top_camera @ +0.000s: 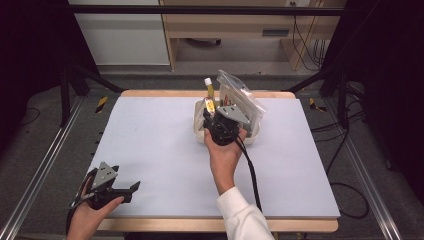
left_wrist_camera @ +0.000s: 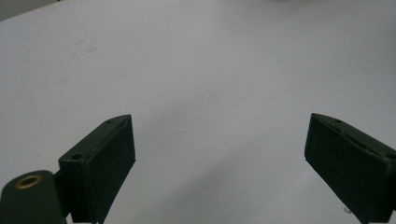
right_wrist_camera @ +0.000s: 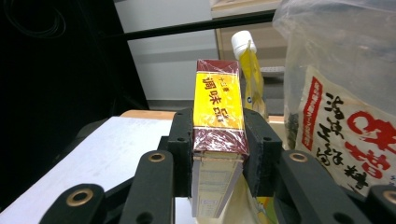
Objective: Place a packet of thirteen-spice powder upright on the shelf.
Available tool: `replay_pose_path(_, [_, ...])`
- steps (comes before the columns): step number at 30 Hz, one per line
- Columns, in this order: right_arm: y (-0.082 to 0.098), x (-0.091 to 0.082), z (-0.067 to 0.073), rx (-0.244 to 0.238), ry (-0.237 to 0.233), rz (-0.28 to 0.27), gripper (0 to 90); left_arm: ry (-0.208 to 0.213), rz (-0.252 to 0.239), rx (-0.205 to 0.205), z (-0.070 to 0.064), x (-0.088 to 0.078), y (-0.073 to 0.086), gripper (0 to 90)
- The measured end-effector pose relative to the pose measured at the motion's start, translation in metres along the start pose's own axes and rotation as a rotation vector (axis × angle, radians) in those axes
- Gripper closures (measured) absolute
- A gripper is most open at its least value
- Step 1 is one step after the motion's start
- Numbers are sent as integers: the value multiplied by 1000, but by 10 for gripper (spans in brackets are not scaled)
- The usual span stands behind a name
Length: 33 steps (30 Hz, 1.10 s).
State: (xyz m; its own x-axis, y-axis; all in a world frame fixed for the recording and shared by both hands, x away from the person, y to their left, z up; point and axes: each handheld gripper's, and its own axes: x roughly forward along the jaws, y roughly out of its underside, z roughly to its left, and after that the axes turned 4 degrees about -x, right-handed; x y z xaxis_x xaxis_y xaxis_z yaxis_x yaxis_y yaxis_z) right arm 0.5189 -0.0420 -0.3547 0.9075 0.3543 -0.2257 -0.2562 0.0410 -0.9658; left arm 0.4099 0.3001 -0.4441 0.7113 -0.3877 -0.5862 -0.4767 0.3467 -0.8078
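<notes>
Right gripper [right_wrist_camera: 218, 140] level, clamping box [right_wrist_camera: 218, 100]

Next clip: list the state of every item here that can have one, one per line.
Right hand-held gripper: shut on the box, over the bin.
Box: wrapped in film, upright, clamped on both sides.
Left hand-held gripper: open, nothing between the jaws.
Bottle: upright, white cap on.
Bag: clear plastic, standing in the bin.
Bin: white, holding bag and bottle.

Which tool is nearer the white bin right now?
Right. The right tool is over the white bin, clamped on a yellow box; the left tool is at the near-left table edge.
</notes>
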Motion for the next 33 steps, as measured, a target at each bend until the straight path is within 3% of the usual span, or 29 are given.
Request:
replay_pose_path(15, [9, 9, 12, -31, 38, -17, 680, 3, 1, 13, -2, 0, 0, 85])
replay_pose_path(20, [16, 13, 11, -29, 44, 1, 680, 8, 1, 14, -2, 0, 0, 86])
replay_pose_path(33, [24, 26, 11, -7, 71, -23, 680, 11, 5, 24, -3, 1, -1, 89])
